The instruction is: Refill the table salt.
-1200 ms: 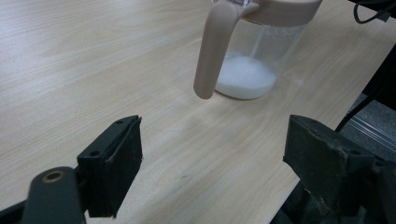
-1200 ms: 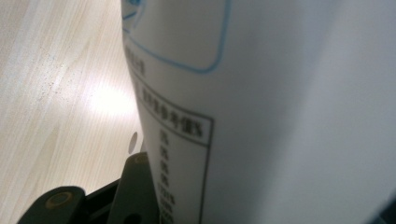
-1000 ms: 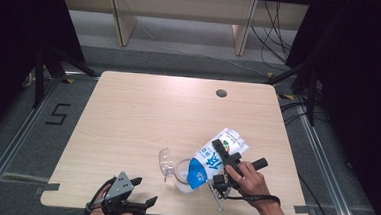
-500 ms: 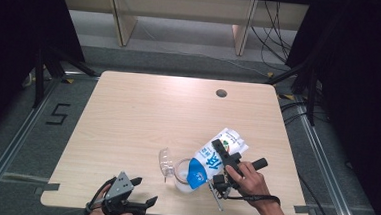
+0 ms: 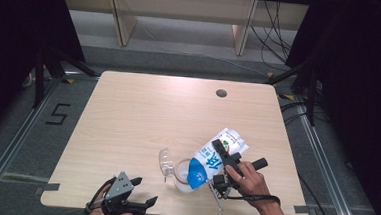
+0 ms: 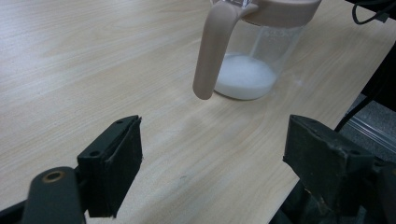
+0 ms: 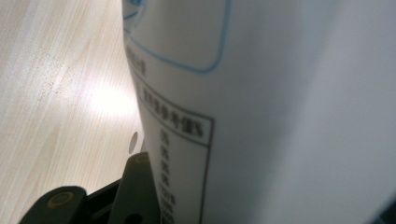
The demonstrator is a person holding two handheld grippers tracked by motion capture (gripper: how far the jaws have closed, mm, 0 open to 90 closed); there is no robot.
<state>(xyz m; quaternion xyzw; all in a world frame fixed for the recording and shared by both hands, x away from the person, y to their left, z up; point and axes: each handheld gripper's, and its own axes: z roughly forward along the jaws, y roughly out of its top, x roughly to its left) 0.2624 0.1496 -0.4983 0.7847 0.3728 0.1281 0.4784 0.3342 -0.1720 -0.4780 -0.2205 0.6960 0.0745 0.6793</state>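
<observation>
Wooden table (image 5: pixel 143 114) bare at its far side. Milk carton (image 5: pixel 214 158) tilted top-down over the clear jug (image 5: pixel 180 173), pinched in the right gripper (image 5: pixel 223 162). Jug held a little white liquid (image 6: pixel 244 76), handle (image 6: pixel 214 49) facing the left gripper (image 5: pixel 134 198), which sat near, jaws spread, empty.

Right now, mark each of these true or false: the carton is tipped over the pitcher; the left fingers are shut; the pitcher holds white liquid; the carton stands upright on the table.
1. The carton is tipped over the pitcher: true.
2. The left gripper has its fingers shut: false, they stand wide apart and hold nothing.
3. The pitcher holds white liquid: true, a shallow layer.
4. The carton stands upright on the table: false, the right gripper holds it tilted.
</observation>
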